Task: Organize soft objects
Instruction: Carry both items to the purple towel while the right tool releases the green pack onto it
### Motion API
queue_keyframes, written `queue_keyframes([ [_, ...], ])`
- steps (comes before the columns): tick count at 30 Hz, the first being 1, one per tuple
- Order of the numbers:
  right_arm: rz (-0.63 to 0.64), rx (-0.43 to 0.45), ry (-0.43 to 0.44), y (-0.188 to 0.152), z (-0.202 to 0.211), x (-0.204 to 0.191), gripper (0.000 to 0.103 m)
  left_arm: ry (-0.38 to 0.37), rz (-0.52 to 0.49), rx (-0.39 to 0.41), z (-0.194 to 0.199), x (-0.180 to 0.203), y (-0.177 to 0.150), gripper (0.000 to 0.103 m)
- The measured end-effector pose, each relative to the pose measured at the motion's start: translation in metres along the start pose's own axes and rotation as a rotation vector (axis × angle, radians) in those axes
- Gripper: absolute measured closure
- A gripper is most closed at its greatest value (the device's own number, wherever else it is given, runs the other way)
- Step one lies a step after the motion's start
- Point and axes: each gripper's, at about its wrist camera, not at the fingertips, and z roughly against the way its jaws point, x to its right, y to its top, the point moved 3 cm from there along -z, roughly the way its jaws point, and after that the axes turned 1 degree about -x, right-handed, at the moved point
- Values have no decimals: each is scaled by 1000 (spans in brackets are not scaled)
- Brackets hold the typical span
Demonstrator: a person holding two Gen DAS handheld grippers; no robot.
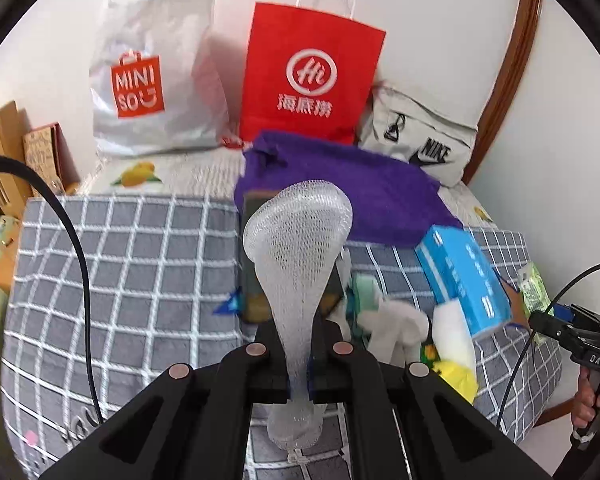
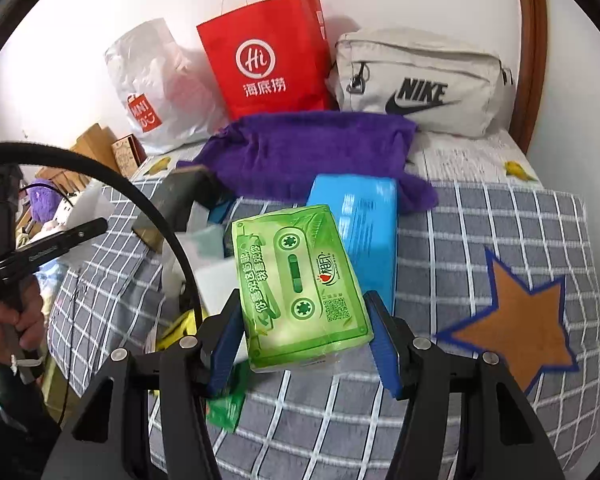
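Tissue pack (image 2: pixel 304 288), the green one printed like a cassette, is sitting between the blue pads of the right gripper (image 2: pixel 306 344), jaws about half open and pressing its two long sides. Its long axis is running away from the camera toward 12 o'clock, tilted slightly to 11, and it is hanging clear of the checked blanket (image 2: pixel 480 240).

The left gripper (image 1: pixel 300 364) is pinching the narrow neck of a white foam net sleeve (image 1: pixel 300 248), jaws fully closed on it, the flared end pointing up to 12 o'clock.

Both loads are pointing toward the bags at the wall: the red Haidilao paper bag (image 2: pixel 268 56) is lying at 12 o'clock from the right gripper, the Miniso bag (image 1: pixel 152 76) at 11 from the left, with the purple towel (image 2: pixel 308 152) between. Which bag is meant for each is probably not decidable here. The blue tissue box (image 2: pixel 360 232) is lying just behind the green pack, at 1 o'clock.
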Motion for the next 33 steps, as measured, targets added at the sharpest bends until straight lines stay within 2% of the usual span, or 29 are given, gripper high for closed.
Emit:
queue_keyframes([
  [7,-6,61,-10,48,-5,2,45,40,4,28,6,-7,35,98],
  [13,-20,82,-15,89,-17,9,45,26,17,34,-3,-16,68,98],
  [16,-28,67,-39,110,-32,17,45,18,30,45,-12,-20,87,98],
  [19,-36,60,-62,130,-46,25,45,-8,36,17,-27,-23,107,98],
  [26,-60,17,-92,173,-91,46,45,-18,-14,-25,-68,-16,152,98],
  [29,-70,-25,-122,186,-120,58,45,-20,-24,-47,-83,-14,161,98],
  [33,-79,-92,-121,195,-163,73,45,-22,-23,-79,-104,-15,168,98],
])
